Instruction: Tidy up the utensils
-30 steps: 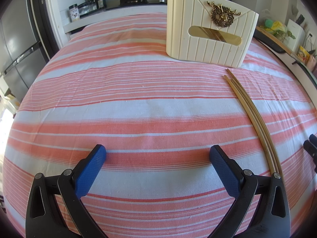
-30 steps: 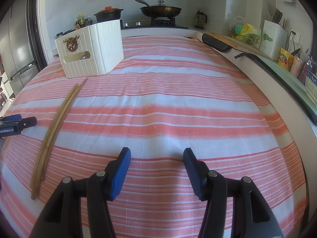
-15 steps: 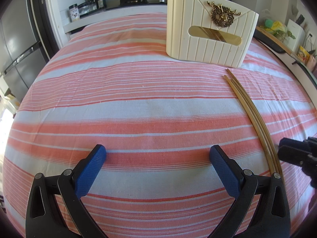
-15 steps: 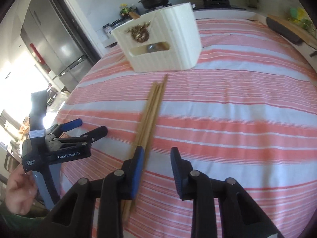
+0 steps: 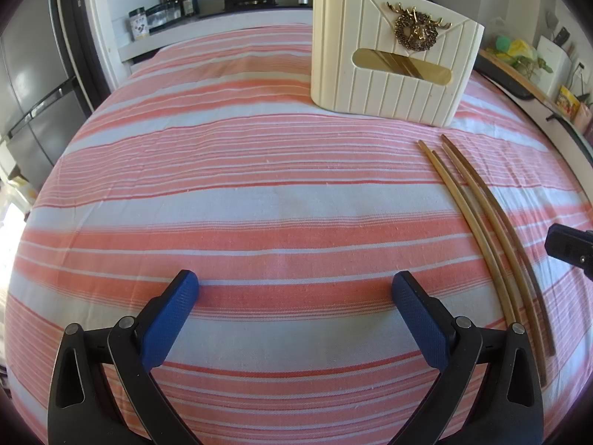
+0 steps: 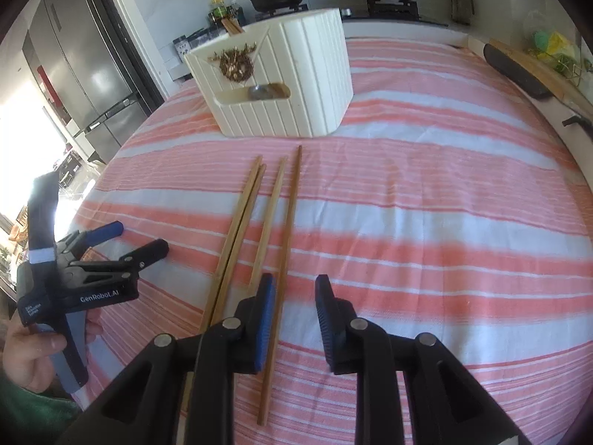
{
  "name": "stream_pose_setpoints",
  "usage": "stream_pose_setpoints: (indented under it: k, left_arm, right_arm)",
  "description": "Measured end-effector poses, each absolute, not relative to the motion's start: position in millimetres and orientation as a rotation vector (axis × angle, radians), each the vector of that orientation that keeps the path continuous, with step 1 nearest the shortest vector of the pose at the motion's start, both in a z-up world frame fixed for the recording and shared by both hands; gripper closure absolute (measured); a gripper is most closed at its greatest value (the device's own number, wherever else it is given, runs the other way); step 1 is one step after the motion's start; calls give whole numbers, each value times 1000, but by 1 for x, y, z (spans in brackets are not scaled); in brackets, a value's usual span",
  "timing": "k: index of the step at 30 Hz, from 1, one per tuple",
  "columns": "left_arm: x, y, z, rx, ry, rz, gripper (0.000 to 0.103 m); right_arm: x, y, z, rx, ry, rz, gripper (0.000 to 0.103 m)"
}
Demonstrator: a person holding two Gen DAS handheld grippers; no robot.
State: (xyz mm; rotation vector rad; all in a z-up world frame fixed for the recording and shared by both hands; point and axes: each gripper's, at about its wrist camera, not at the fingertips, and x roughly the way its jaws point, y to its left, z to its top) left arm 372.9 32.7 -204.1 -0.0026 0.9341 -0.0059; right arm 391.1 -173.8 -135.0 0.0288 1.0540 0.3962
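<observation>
A: Nearest the camera, right gripper [image 6: 294, 298] hangs low over the striped cloth [image 6: 426, 222], jaws parted narrowly, nothing between them. Its left pad [image 6: 265, 319] sits over the near stretch of the chopsticks [image 6: 259, 222].

B: Count?

A: Four wooden sticks, flat on the cloth, roughly parallel. Two lie touching, two slightly apart to their right. Far tips point toward the cream holder [image 6: 281, 85] and stop just short of its base.

B: Left side?

A: Left gripper [image 5: 294, 289] spread wide, empty, low over bare cloth, well left of the sticks.

B: The holder itself?

A: Upright beyond the chopsticks, deer ornament [image 5: 417, 31] on its face. More sticks already poke from its top.

B: Step in hand?

A: My reading: picking up a stick with the right. Do it well by centring the gap on the rightmost stick alone, closing squarely across it near the butt end. Thin, round wood will likely roll or pivot if pinched off-centre.
</observation>
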Motion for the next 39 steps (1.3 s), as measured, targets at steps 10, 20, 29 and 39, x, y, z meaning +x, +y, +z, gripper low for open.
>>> stream_pose_setpoints:
  k: [10,20,29,39]
  left_arm:
    - [349,31,-186,-106,963,-127,1]
    - [346,-45,-184,-11,965,-149,1]
    - [349,-40,-195,-25,995,-105,0]
    - [351,-52,-192,42,982,-109,41]
  right_arm:
    - [394,-158,-155,-193,1070,311,97]
    - [368,-193,-156,-86,993,258,97]
    - [367,-197,-157,-54,977,265,97]
    - [371,-189,-156,-114,995,255,97]
